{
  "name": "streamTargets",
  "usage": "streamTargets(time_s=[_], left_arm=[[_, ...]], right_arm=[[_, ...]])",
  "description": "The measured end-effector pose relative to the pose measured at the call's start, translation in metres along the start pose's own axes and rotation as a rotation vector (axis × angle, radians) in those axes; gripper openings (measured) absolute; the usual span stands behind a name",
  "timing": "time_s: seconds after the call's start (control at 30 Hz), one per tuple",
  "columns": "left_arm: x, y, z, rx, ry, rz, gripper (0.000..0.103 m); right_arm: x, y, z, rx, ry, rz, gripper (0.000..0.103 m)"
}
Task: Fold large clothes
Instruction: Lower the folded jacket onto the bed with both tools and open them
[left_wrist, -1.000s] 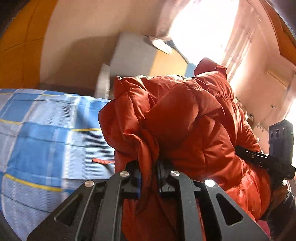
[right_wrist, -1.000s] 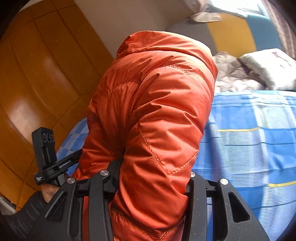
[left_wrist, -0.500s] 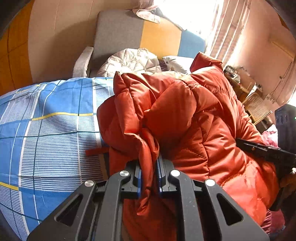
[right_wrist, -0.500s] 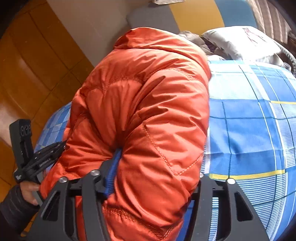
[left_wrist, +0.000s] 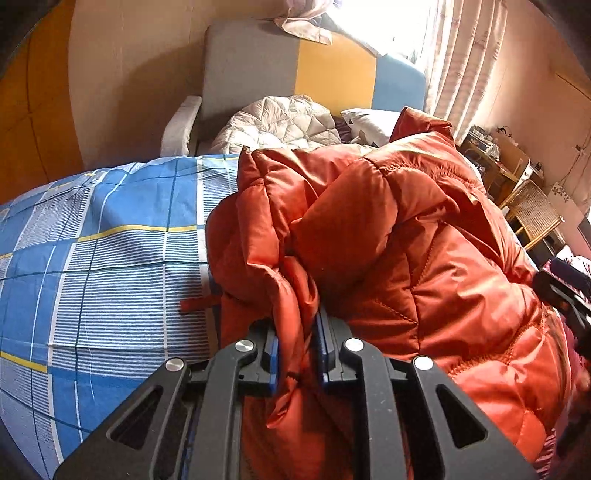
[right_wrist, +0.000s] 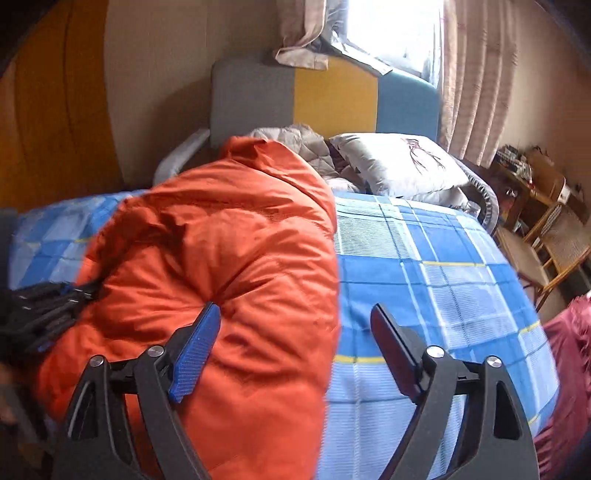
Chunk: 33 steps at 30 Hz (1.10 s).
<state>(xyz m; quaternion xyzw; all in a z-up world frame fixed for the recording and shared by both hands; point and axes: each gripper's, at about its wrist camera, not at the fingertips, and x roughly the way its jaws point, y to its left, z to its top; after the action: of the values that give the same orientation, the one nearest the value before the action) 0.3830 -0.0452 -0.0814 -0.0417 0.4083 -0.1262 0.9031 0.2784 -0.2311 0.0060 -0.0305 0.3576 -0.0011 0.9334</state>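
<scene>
A puffy orange jacket (left_wrist: 406, 240) lies bunched on the blue plaid bed sheet (left_wrist: 92, 258). My left gripper (left_wrist: 297, 332) pinches a fold of its edge between the blue pads, and the jaws are just starting to open. In the right wrist view the jacket (right_wrist: 221, 251) bulges between the spread jaws of my right gripper (right_wrist: 295, 317), which are opening. Its blue left pad (right_wrist: 195, 350) touches the fabric; the other pad stands clear over the sheet (right_wrist: 424, 277). The left gripper (right_wrist: 40, 314) shows blurred at the jacket's left side.
A pale quilted blanket (left_wrist: 284, 122) and a white pillow (right_wrist: 395, 166) lie at the bed's head, under a grey, yellow and blue headboard (right_wrist: 332, 96). A wicker chair (right_wrist: 554, 236) and cluttered desk stand to the right. Dark red cloth (right_wrist: 569, 369) sits at the bed's near right corner.
The right gripper has let go of the jacket and its jaws have spread wide. The jacket has come down from hanging upright onto the bed. The left gripper keeps its pinch and has tilted down.
</scene>
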Motion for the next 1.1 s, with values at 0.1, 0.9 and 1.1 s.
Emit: streamTargets(time_s=[0.1,0.9,1.1], left_arm=[[-0.004,-0.001,-0.003,-0.007,-0.017,0.012,0.016],[0.009,-0.006,-0.025,-0.017,-0.095,0.096,0.019],[0.006,-0.009,-0.026,-0.015,-0.097,0.108,0.019]], right_arm=[[-0.011,0.009,-0.011,0.013,-0.015,-0.002,0.075],[0.041,0.032,-0.059,0.023,0.037,-0.083,0.071],[0.039,0.033,-0.059,0.025,0.039,-0.090,0.071]])
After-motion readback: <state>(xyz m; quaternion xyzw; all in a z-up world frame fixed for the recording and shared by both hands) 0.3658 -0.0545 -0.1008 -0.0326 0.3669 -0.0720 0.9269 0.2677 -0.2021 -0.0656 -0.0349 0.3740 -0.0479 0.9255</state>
